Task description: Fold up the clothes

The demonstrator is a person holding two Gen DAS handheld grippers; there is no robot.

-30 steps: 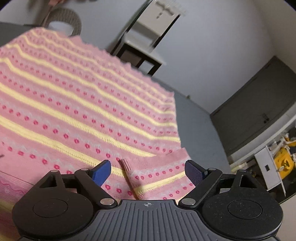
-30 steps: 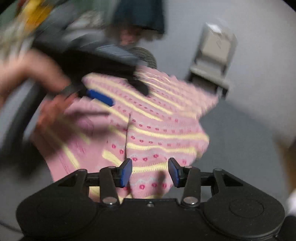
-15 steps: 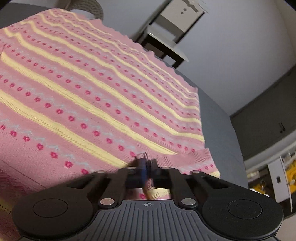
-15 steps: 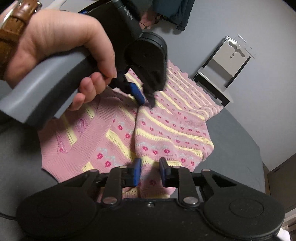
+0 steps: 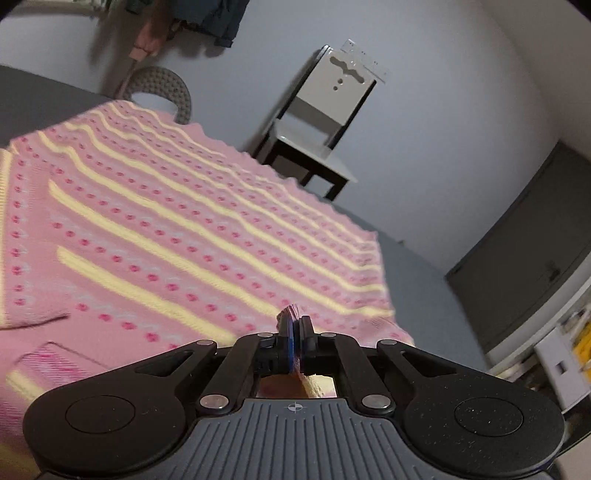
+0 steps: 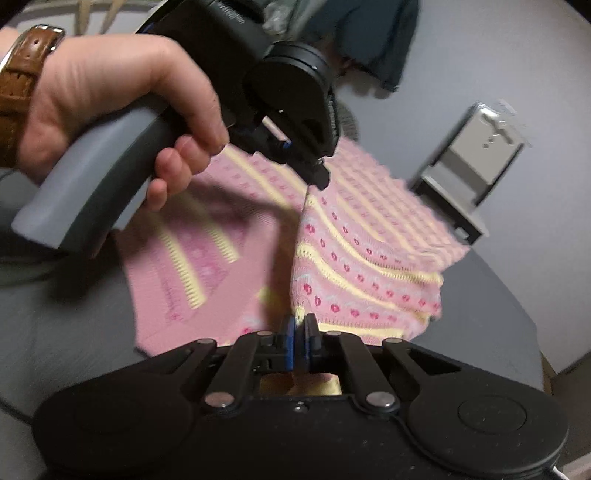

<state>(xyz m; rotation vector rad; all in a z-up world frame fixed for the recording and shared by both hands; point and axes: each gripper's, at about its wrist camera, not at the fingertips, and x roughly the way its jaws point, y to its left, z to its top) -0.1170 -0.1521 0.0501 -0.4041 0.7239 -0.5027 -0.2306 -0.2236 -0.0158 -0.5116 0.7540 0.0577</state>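
No brand, label or readable writing showed anywhere; a faint line of print on the black body of the left tool point(image 6: 291, 146), seen from the right wrist, was too blurred to read.

The pink sweater point(image 5: 177, 236), knitted with yellow stripes and rows of darker pink dots, lay spread on the grey counter point(image 5: 417, 280). The left tool point(image 5: 295, 332) had its blue-padded fingers pressed together on a raised edge of the knit, a small tuft of fabric poking up between them. The right tool point(image 6: 298, 338) was likewise closed down on the sweater's near edge, with cloth visible behind its pads. From the right wrist, the left hand point(image 6: 110, 107), wearing a brown leather watch strap point(image 6: 18, 81), gripped the grey handle and held a fold of the sweater point(image 6: 354, 258) lifted off the counter point(image 6: 491, 314).

Motion blur smeared the sweater's far edge and much of its left part in both views. A white chair point(image 5: 332, 110) stood beyond the counter, and dark clothing point(image 5: 218, 18) hung on the wall, cut off by the frame's top.
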